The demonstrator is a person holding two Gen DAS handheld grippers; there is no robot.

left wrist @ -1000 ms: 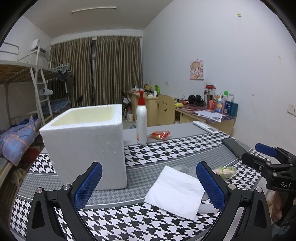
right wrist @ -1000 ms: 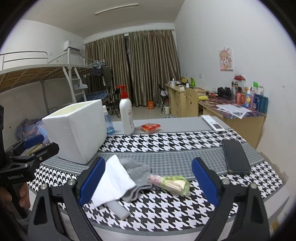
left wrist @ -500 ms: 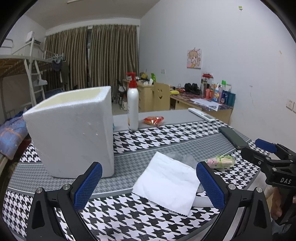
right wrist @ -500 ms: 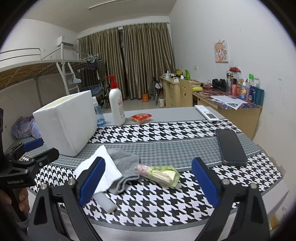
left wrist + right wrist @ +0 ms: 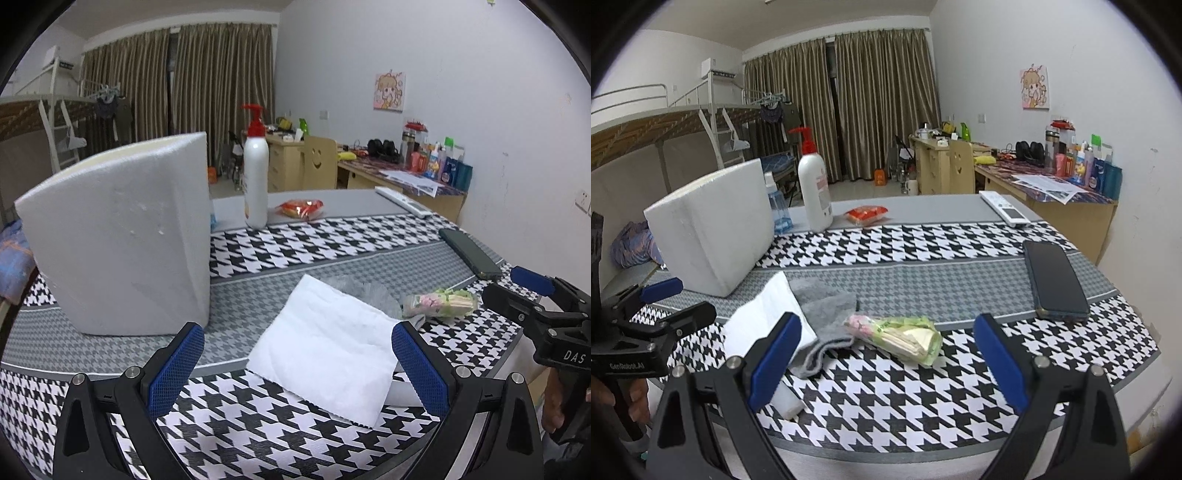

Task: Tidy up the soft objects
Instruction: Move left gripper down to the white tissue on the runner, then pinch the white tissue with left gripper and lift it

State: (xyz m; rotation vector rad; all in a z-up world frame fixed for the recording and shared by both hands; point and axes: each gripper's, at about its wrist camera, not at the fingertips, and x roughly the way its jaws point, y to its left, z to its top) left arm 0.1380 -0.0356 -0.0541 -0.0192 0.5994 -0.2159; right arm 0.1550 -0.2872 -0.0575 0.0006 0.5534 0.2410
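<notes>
You are holding the left hand-held gripper (image 5: 295,369) with its jaws wide apart and empty, hovering at the near edge of the worktop (image 5: 332,236). To its left the white foam box (image 5: 122,240) is standing open-topped, probably there to receive the soft things. Straight ahead, the white cloth (image 5: 328,350) is lying flat between the blue pads, so it looks like your first pick. Further right, the grey sock (image 5: 822,314) is lying partly under that cloth, touching the green tissue packet (image 5: 901,334). Your right hand-held gripper (image 5: 886,354) is also hanging spread and empty, framing the packet. The right view is showing the sock whole, plus a small blue bottle (image 5: 777,210) behind the box; the left view is hiding both almost completely. The left view, though, is showing the cloth fully spread. The phone (image 5: 1054,282) is lying well right, apart from the soft pile.
</notes>
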